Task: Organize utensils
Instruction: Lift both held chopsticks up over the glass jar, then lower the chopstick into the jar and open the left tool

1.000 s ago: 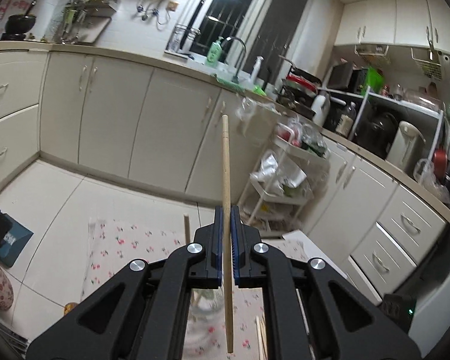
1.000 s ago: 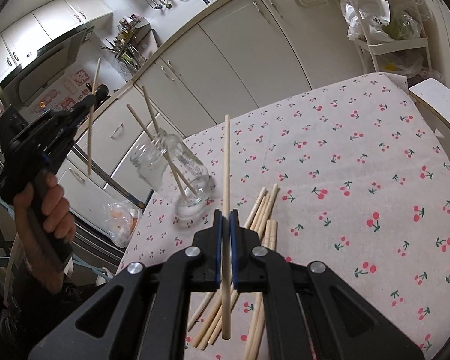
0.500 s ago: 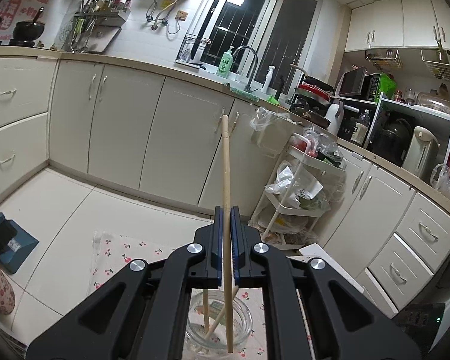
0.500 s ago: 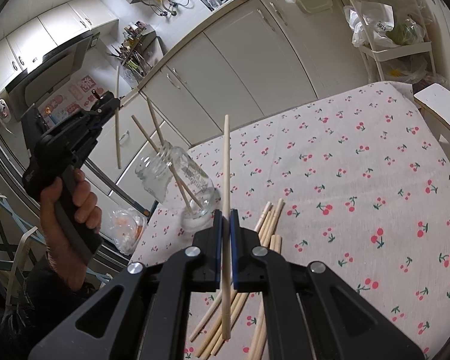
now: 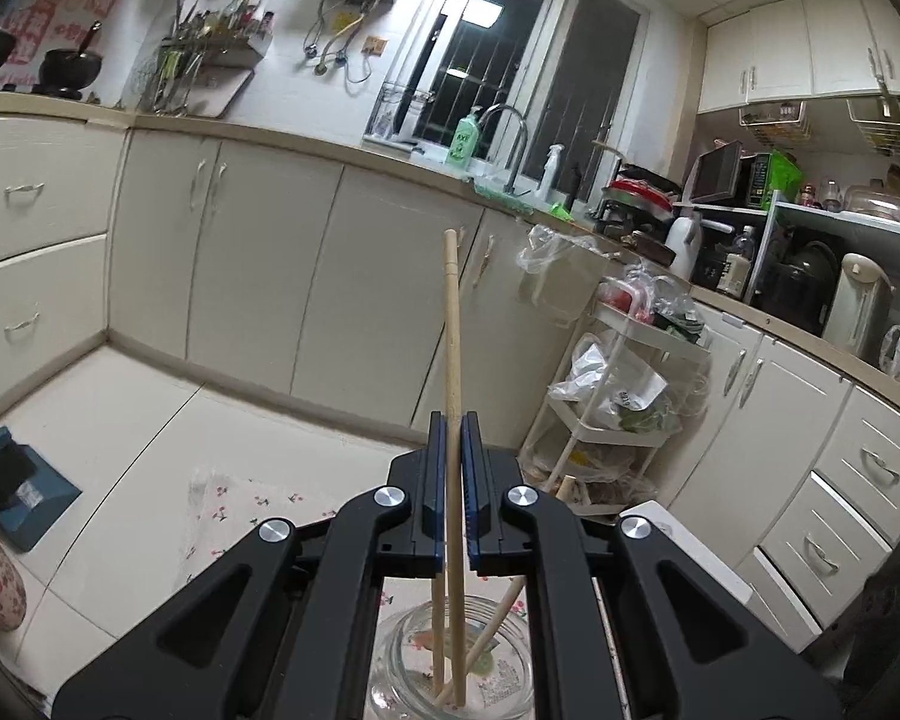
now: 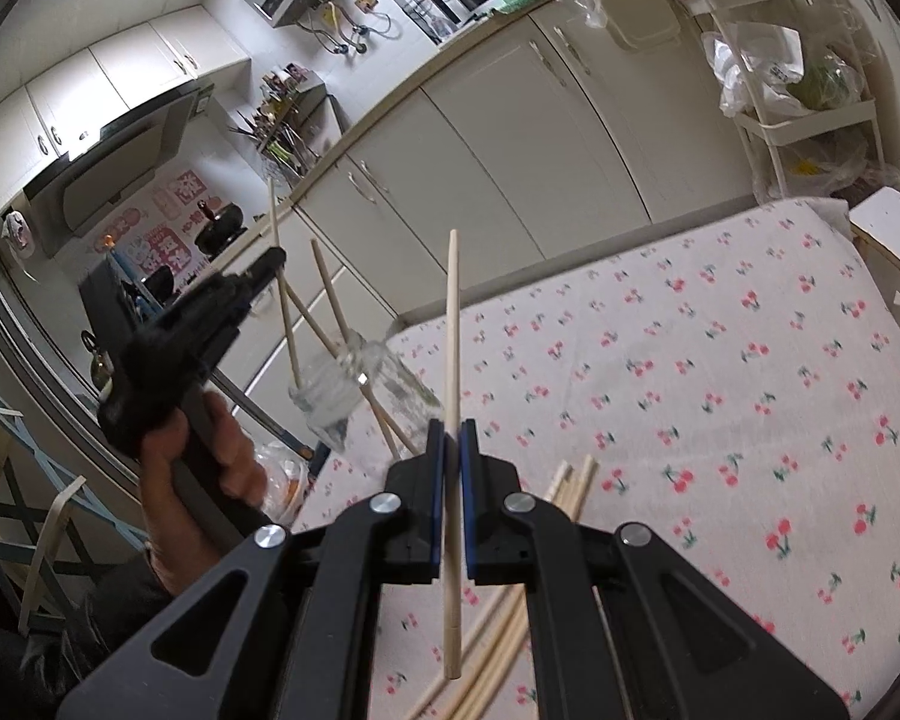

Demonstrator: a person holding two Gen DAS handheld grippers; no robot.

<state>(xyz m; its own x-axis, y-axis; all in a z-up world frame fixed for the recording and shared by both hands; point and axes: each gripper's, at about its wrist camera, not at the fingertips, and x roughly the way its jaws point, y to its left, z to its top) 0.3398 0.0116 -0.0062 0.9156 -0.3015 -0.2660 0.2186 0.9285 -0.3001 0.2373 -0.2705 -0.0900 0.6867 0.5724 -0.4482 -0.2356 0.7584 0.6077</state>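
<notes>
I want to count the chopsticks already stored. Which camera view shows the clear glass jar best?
The right wrist view: the clear glass jar shows whole from the side on the cherry-print tablecloth, sticks leaning out. The left wrist view shows only its mouth between black arms.

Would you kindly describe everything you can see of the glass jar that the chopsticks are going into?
The glass jar is clear and round, with a wide open mouth and no lid. It stands near the edge of the table, on the cherry-print cloth. Two pale wooden chopsticks already lean inside it, crossing and poking out above the rim. The left gripper holds a third chopstick almost upright, its lower end down inside the jar. A small label shows low on the wall; its text is unreadable.
</notes>
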